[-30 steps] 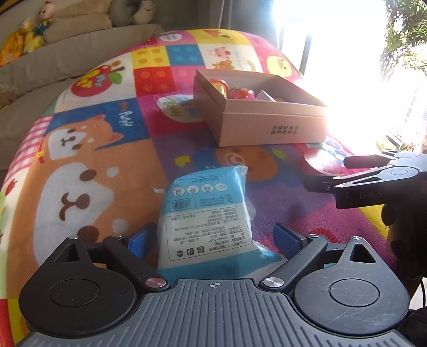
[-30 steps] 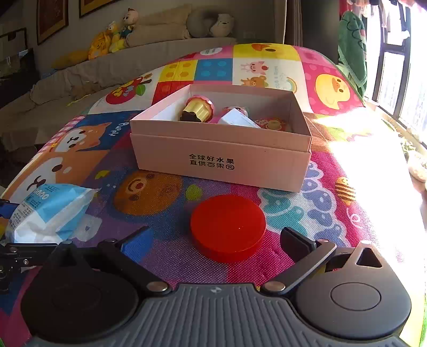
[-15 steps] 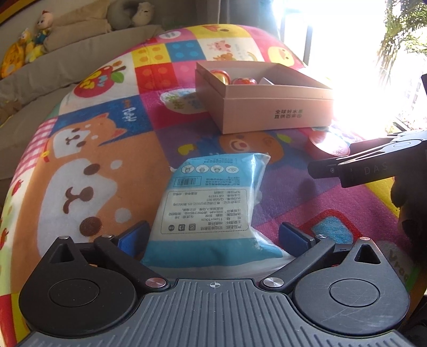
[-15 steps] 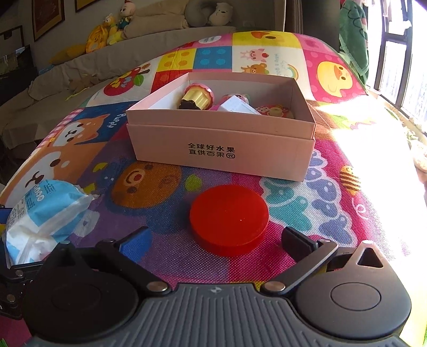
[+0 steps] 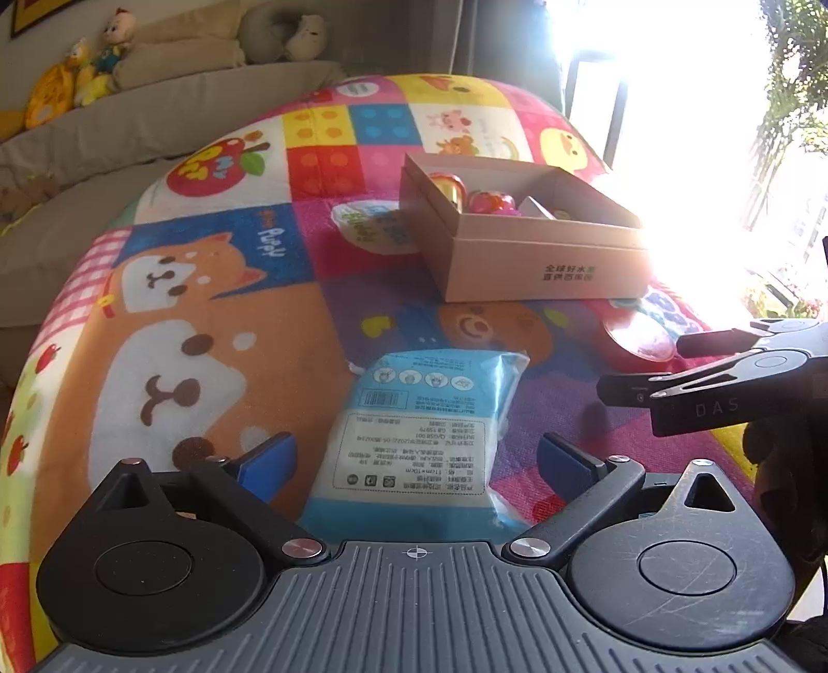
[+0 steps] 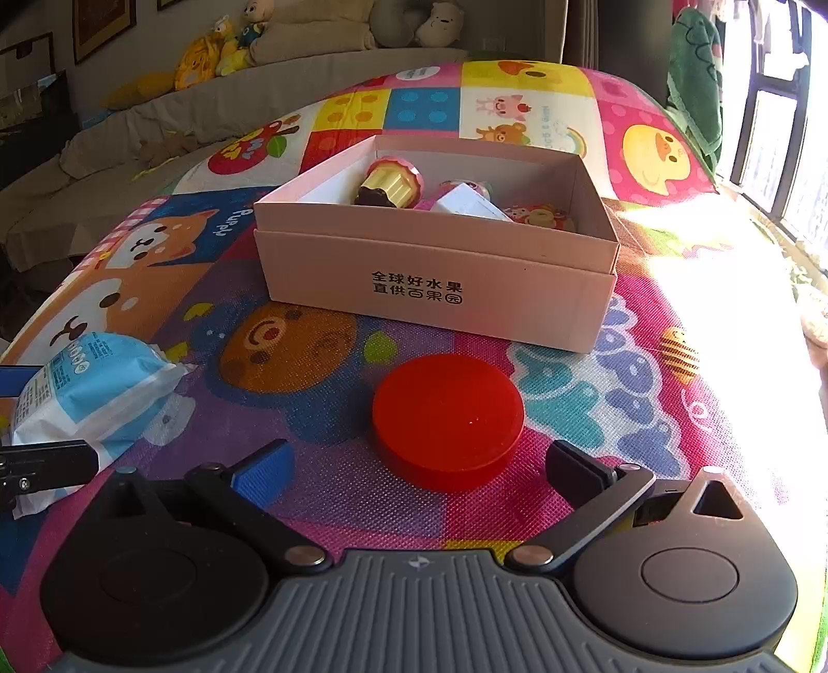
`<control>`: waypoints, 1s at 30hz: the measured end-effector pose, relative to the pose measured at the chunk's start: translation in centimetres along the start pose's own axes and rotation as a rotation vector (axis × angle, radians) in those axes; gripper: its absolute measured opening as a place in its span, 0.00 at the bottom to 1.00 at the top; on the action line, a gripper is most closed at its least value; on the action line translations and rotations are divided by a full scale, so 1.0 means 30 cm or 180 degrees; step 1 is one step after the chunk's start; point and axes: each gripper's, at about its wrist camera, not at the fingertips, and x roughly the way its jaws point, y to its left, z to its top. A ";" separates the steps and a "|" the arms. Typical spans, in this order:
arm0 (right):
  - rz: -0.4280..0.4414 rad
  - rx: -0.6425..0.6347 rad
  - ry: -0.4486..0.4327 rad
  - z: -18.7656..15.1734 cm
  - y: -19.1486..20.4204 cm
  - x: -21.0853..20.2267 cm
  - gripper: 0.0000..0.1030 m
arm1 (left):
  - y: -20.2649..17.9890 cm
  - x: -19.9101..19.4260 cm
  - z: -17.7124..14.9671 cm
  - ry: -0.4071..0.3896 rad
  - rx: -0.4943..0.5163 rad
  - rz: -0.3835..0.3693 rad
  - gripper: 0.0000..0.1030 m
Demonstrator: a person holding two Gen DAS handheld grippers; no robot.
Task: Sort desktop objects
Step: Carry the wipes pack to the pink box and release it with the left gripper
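Observation:
A blue and white tissue packet (image 5: 422, 440) lies on the colourful mat between the open fingers of my left gripper (image 5: 414, 461); the pads stand apart from its sides. It also shows in the right wrist view (image 6: 93, 383). A red round lid (image 6: 447, 417) lies flat just ahead of my open right gripper (image 6: 419, 466); its near edge sits between the fingertips. It shows in the left wrist view (image 5: 639, 341). An open pink cardboard box (image 6: 440, 290) holding a toy cupcake (image 6: 390, 181) and other small items stands behind the lid; the box also shows in the left wrist view (image 5: 543, 259).
The cartoon play mat (image 5: 196, 310) covers a rounded table. A grey sofa with stuffed toys (image 6: 233, 41) runs behind it. Bright windows (image 6: 776, 103) are at the right. My right gripper's side (image 5: 724, 383) shows at the right of the left wrist view.
Both grippers shifted slightly. The left one moved a little forward along the tissue packet. The right one stayed behind the red lid. Neither has closed.

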 end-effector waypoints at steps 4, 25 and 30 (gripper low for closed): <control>-0.0076 -0.0054 -0.0118 0.006 0.004 -0.012 0.99 | -0.001 0.019 0.004 0.0057 -0.0034 -0.0001 0.74; 0.0222 0.0008 -0.0919 0.224 -0.104 -0.460 0.62 | -0.161 -0.096 0.365 -0.1000 0.0782 -0.0141 0.62; 0.0071 -0.0011 -0.1265 0.306 -0.141 -0.551 0.62 | -0.252 0.085 0.517 -0.1229 0.0755 -0.0146 0.65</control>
